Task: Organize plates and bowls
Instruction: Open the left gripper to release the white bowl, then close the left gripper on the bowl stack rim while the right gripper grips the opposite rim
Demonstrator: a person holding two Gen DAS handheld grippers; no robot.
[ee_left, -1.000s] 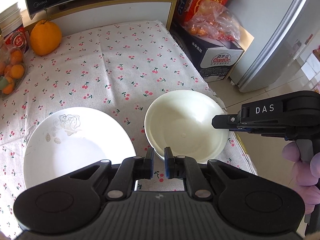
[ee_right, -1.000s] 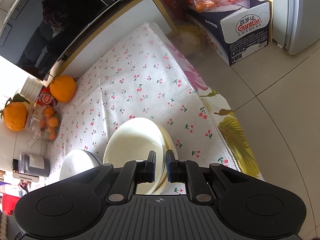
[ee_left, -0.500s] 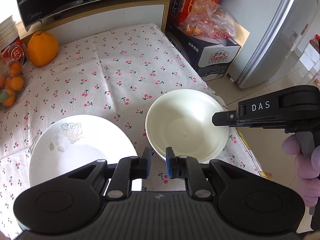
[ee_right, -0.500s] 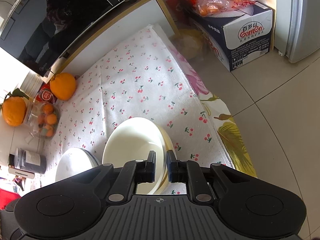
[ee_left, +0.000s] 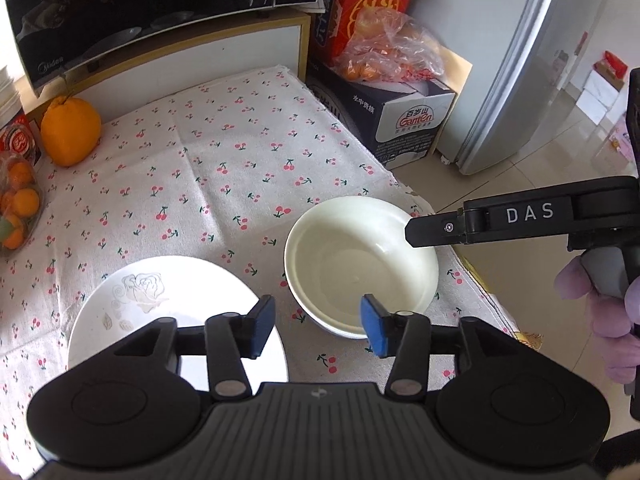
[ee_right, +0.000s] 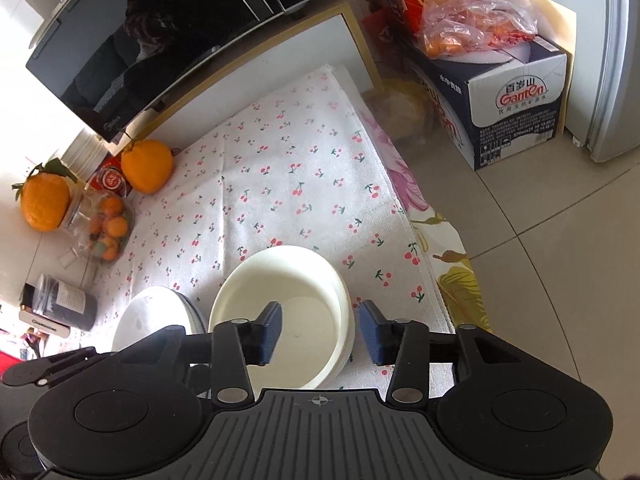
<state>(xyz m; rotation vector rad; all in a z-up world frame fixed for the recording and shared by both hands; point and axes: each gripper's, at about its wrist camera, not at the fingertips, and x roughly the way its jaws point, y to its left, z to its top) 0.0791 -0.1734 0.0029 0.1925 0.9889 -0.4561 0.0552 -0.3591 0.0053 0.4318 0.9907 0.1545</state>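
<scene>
A cream bowl (ee_left: 360,264) sits on the cherry-print cloth near the table's right edge; in the right wrist view (ee_right: 280,312) it looks stacked in another bowl. A white plate with a rose print (ee_left: 160,312) lies to its left; its edge shows in the right wrist view (ee_right: 148,316). My left gripper (ee_left: 316,328) is open and empty, just before the gap between plate and bowl. My right gripper (ee_right: 320,332) is open, its jaws astride the bowl's right rim. From the left wrist view its finger (ee_left: 440,232) lies over the bowl's far right rim.
A large orange (ee_left: 70,132), a bag of small oranges (ee_left: 18,208) and a red can stand at the back left. A microwave (ee_left: 140,8) stands behind the table. A Ganten box (ee_left: 400,120) with bagged fruit and a fridge (ee_left: 520,60) stand on the floor right.
Both grippers were shut and have opened. Both have drawn back and risen slightly; the bowl stays on the cloth.
</scene>
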